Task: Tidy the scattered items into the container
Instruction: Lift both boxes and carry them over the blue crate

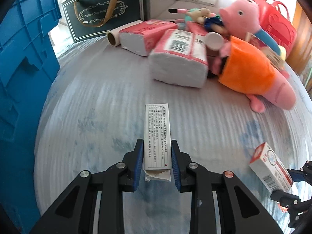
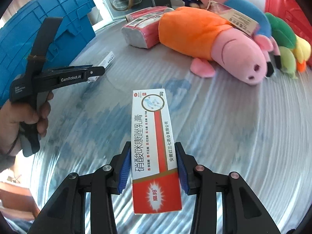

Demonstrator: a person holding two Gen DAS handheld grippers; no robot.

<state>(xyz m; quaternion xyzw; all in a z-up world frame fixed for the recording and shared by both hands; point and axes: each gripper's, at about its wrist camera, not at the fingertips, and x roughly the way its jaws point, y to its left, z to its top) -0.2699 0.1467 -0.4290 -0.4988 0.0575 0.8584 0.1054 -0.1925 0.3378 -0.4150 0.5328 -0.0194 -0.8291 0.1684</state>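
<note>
Left tongs (image 1: 157, 160): clenched on a silver-grey printed carton (image 1: 157, 134), pads against its two long sides, the carton lifted clear of the pale striped surface (image 1: 97, 101) below. Right tongs (image 2: 152, 170): clenched on a red-and-white ointment box (image 2: 154, 146), likewise carried above the surface. The person's left hand (image 2: 23, 120) grips the handle of the left tool in the right wrist view.

The landmark is the blue crate (image 1: 21, 62), presumably the container, whose ribbed outer wall alone shows; what lies inside cannot be told. The silver-grey carton is near the crate, just to its right; the ointment box is farther to the right of it and well apart from it.

Judged progress: two items are in transit and neither is yet over the crate. Still scattered, all well apart from the crate on its right: two pink tissue packs (image 1: 178, 58), a paper roll (image 1: 113, 37), an orange-dressed pig plush (image 1: 253, 76), a blue-dressed pig plush (image 1: 243, 11) and a small doll (image 1: 202, 16). A dark gift bag (image 1: 105, 9) stands just beyond the crate; whether it belongs to the task is unclear. Most of the tidying appears to remain.
</note>
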